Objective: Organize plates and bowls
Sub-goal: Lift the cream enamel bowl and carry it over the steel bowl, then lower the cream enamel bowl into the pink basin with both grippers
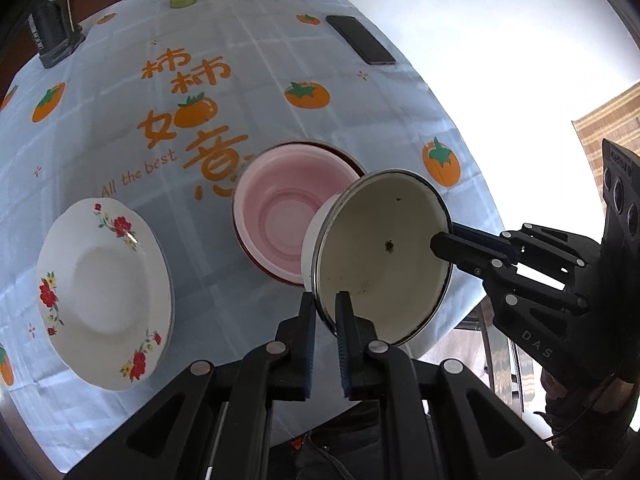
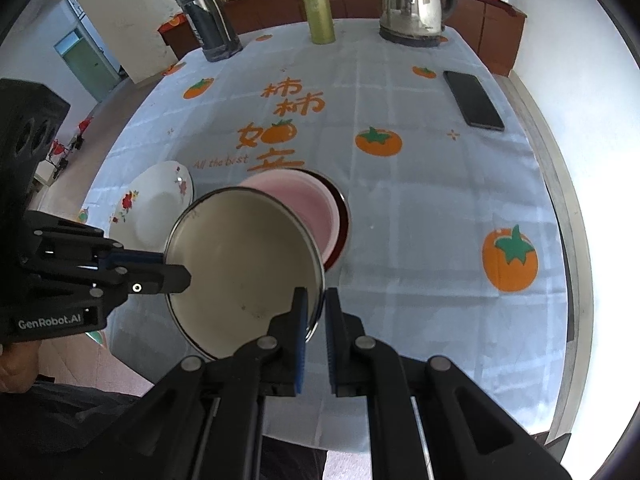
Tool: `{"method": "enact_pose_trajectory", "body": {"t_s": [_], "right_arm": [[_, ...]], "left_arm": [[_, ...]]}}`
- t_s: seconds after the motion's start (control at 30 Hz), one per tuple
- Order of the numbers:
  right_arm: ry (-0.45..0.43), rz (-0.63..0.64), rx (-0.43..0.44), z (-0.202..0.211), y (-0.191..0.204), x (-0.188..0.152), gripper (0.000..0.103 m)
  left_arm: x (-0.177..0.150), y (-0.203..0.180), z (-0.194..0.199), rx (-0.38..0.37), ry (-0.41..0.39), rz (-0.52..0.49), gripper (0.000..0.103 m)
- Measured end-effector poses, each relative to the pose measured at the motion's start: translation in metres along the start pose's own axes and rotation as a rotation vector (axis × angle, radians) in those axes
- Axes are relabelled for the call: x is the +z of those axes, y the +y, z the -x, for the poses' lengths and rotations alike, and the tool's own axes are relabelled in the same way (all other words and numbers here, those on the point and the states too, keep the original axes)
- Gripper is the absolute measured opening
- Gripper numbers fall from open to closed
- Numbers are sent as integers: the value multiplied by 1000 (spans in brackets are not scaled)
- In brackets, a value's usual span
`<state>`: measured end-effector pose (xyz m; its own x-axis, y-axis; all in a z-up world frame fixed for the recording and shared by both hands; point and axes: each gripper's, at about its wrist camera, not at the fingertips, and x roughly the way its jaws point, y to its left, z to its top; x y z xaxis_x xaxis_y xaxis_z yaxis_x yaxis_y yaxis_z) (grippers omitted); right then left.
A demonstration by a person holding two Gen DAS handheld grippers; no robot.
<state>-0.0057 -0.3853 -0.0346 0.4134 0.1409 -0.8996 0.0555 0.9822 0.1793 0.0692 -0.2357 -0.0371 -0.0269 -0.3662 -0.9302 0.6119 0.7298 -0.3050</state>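
Observation:
A cream enamel bowl (image 1: 384,216) (image 2: 248,240) with a metal rim hangs tilted above the table, held from two sides. My left gripper (image 1: 326,302) (image 2: 176,266) is shut on its rim on one side. My right gripper (image 2: 316,298) (image 1: 446,240) is shut on the opposite side of the rim. Just behind the held bowl, a pink bowl (image 1: 288,208) (image 2: 308,200) sits nested in a dark red dish (image 1: 348,156) (image 2: 342,216) on the tablecloth. A white plate with red flowers (image 1: 104,292) (image 2: 160,204) lies to the left.
A black phone (image 2: 474,100) (image 1: 360,40) lies at the far right of the tablecloth (image 2: 420,200). A steel kettle (image 2: 414,0), a green bottle (image 2: 318,10) and a dark flask (image 2: 204,12) stand along the far edge. The table's right edge (image 2: 560,200) runs close by.

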Motion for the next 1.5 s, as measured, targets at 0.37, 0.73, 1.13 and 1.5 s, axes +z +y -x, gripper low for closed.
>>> {"method": "enact_pose_trajectory", "body": {"t_s": [0.37, 0.73, 1.13, 1.5], "right_arm": [[-15, 35, -8, -10, 4, 28, 8], [-5, 59, -15, -21, 7, 42, 8], [12, 63, -22, -33, 4, 51, 8], [27, 68, -20, -40, 3, 52, 9]], "left_arm": [[19, 15, 2, 12, -14, 47, 11], [27, 23, -2, 21, -12, 69, 11], [33, 27, -8, 26, -1, 89, 11], [34, 29, -15, 28, 11, 109, 11]]}}
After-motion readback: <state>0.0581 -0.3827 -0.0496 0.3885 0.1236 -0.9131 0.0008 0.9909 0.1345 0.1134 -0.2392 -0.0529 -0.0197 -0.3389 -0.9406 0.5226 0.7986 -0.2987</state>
